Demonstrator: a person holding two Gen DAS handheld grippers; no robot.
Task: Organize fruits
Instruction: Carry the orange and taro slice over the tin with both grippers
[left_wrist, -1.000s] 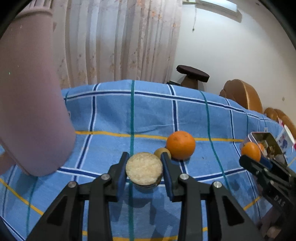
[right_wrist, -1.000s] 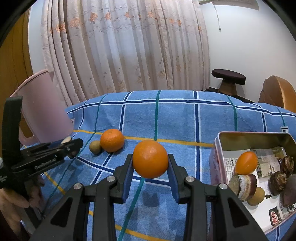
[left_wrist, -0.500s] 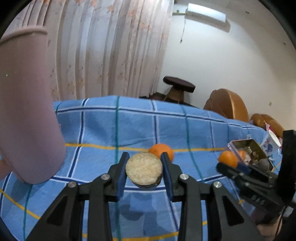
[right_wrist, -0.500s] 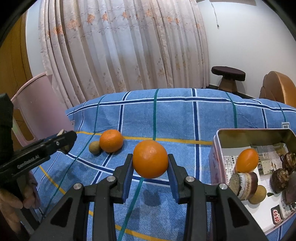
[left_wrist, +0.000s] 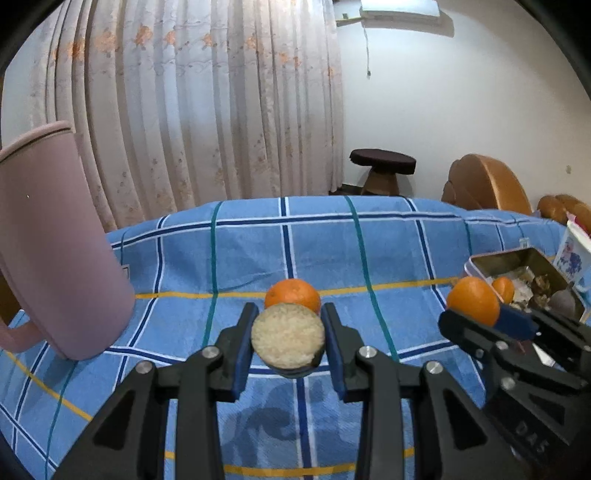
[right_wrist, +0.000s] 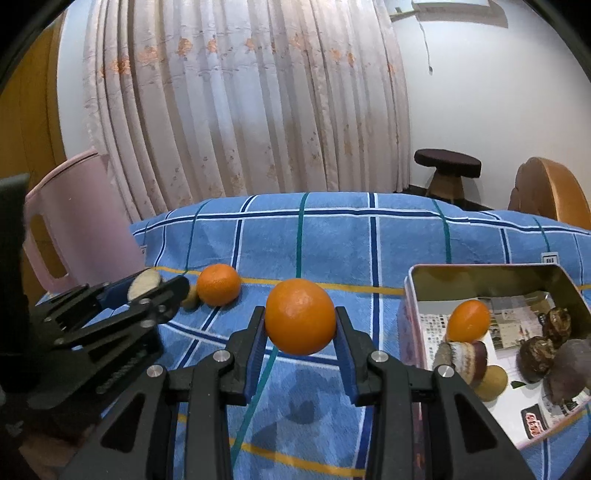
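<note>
Left gripper (left_wrist: 288, 345) is closed on a halved fruit (left_wrist: 288, 341), pale cut face toward the camera, dark rind at the bottom edge. Right gripper (right_wrist: 300, 341) is closed on a whole orange (right_wrist: 300, 316). Both loads are clear of the blue checked cloth (right_wrist: 369, 251).

Risks:
- Orange is round and held only at two side points, about mid-height. A fast swing or a bump on the tin (right_wrist: 480, 271) wall could roll it out of the pads.
- Tin sits just right of the right fingers and is already crowded: small orange fruit (right_wrist: 468, 320), layered piece (right_wrist: 466, 359), dark items. Dropping from height could knock those around or bounce the orange out.
- The two grippers are close side by side; if both go for the tin at once, they could clash.
- Loose orange (left_wrist: 292, 295) sits just beyond the left fingers, with a small brownish fruit (right_wrist: 191, 298) touching it; pushing forward would nudge them.

Orientation: the halved fruit is a disc, flat face back at the camera, short axis roughly along the fingers, wide axis spanning the jaws. Orange has no clear long axis; can't tell stem direction.
</note>
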